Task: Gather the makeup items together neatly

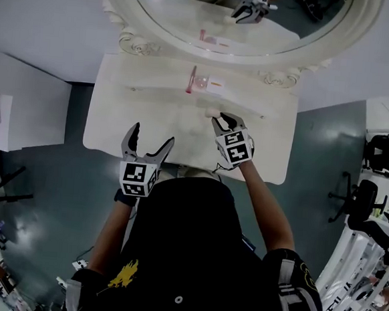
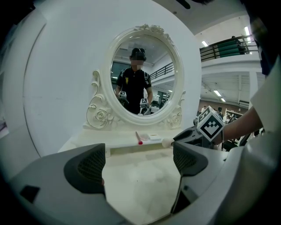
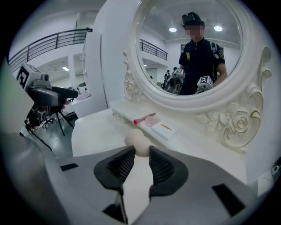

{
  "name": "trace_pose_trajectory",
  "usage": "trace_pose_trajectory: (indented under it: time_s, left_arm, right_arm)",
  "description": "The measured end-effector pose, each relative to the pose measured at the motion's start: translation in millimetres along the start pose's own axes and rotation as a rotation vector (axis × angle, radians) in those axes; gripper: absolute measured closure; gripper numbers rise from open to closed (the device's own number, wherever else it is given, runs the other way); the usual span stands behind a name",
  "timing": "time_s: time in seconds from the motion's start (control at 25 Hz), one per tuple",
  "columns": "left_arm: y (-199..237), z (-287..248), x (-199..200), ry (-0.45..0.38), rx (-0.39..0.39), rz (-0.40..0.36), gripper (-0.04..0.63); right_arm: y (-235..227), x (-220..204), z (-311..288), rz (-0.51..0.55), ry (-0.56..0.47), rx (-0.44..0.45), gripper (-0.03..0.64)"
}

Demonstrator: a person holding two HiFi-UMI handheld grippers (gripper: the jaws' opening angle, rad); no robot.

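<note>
**Makeup sponge: held short of the mirror shelf**

Head view: left tongs (image 1: 152, 136) apart and empty over the white desk (image 1: 117, 118). Right tongs (image 1: 218, 122) are nearer the mirror.

Left gripper view: a red-tipped stick (image 2: 139, 138) and a flat white case (image 2: 154, 137) lie together on the raised shelf (image 2: 115, 141).

Right gripper view: the tongs are clamped on a cream makeup sponge (image 3: 137, 140), gripped at its near end only.

Risks: the soft, rounded sponge may squeeze out of so shallow a grip. Once released, it may roll off the narrow shelf or nudge the stick.

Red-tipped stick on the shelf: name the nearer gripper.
Right. The right gripper, holding a sponge, is just short of the stick; the left gripper hangs farther back.
</note>
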State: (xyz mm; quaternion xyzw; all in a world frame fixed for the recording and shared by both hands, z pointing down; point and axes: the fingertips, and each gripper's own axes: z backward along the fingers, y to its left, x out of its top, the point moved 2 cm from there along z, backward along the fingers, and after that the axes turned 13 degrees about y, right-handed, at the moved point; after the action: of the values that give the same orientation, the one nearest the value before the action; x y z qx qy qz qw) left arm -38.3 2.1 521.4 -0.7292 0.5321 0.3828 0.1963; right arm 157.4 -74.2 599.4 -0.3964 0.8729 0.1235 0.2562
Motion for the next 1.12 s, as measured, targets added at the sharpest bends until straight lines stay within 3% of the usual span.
trace_pose_trajectory:
  time_s: [0.24, 0.44, 0.68, 0.96, 1.12]
  left_arm:
    - [1.1, -1.4, 7.5, -0.007, 0.002, -0.017, 0.103]
    - [-0.7, -4.5, 15.1, -0.009, -0.003, -0.028, 0.103]
    - [-3.2, -10.5, 13.8, 0.013, -0.014, -0.027, 0.103]
    - [-3.4, -19.0, 18.2, 0.017, -0.018, -0.027, 0.103]
    - [-7.2, -25.6, 42.2, -0.013, -0.028, -0.057, 0.103]
  right_arm:
    - [-33.7, 6.0, 7.9, -0.053, -0.028, -0.029, 0.497]
    - [-58.6, 11.3, 11.4, 0.018, 0.0, -0.067, 0.497]
    - [-92.5, 26.1, 8.5, 0.215, 0.064, -0.153, 0.497]
    - [-106.9, 43.2, -5.2, 0.569, 0.165, -0.271, 0.497]
    - [-109.6, 38.3, -19.8, 0.755, 0.237, -0.343, 0.497]
